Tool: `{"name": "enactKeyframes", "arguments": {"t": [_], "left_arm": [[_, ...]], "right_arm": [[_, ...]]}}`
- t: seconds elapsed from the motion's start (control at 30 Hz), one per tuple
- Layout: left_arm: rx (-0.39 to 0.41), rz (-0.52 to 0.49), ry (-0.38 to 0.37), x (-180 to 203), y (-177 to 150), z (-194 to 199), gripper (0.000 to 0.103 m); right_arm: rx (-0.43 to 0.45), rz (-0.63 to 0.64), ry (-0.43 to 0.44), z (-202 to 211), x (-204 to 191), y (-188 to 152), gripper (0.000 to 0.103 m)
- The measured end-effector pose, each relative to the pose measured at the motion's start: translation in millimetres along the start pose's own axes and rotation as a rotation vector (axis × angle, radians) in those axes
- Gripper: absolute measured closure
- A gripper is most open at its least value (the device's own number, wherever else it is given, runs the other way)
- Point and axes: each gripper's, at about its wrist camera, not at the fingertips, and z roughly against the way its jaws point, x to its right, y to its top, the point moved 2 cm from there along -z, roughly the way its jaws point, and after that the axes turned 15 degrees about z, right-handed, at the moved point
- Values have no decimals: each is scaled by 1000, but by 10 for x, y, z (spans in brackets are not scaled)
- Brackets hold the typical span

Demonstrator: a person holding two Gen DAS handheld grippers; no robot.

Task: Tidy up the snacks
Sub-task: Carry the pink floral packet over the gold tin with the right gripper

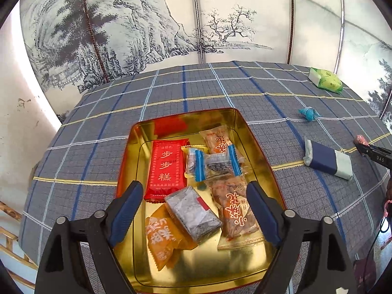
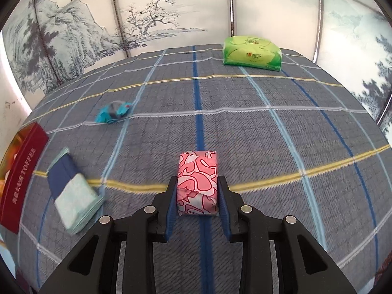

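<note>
A gold tin with dark red sides holds a red packet, a grey wrapped block, orange packets and a clear candy with blue ends. My left gripper hangs open over the tin; the grey block lies below, between the fingers, and neither pad presses it. My right gripper is shut on a pink patterned snack above the cloth. It also shows at the right edge of the left wrist view, the pink snack at its tip.
A navy and pale wrapped bar and a teal candy lie on the plaid tablecloth right of the tin. A green tissue pack sits at the far edge. A painted screen stands behind.
</note>
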Motion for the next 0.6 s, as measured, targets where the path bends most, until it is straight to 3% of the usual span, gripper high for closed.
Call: {"name": "enactKeyframes", "arguments": {"t": [0.33,0.6], "left_arm": [[8,30,-3,-198,-53,84,17],[11,67,-5,-428,-125,208,17]], "right_arm": [[64,-26,88,383,-493,-171,73],[177,122,201,904,-1280,248,76]]}}
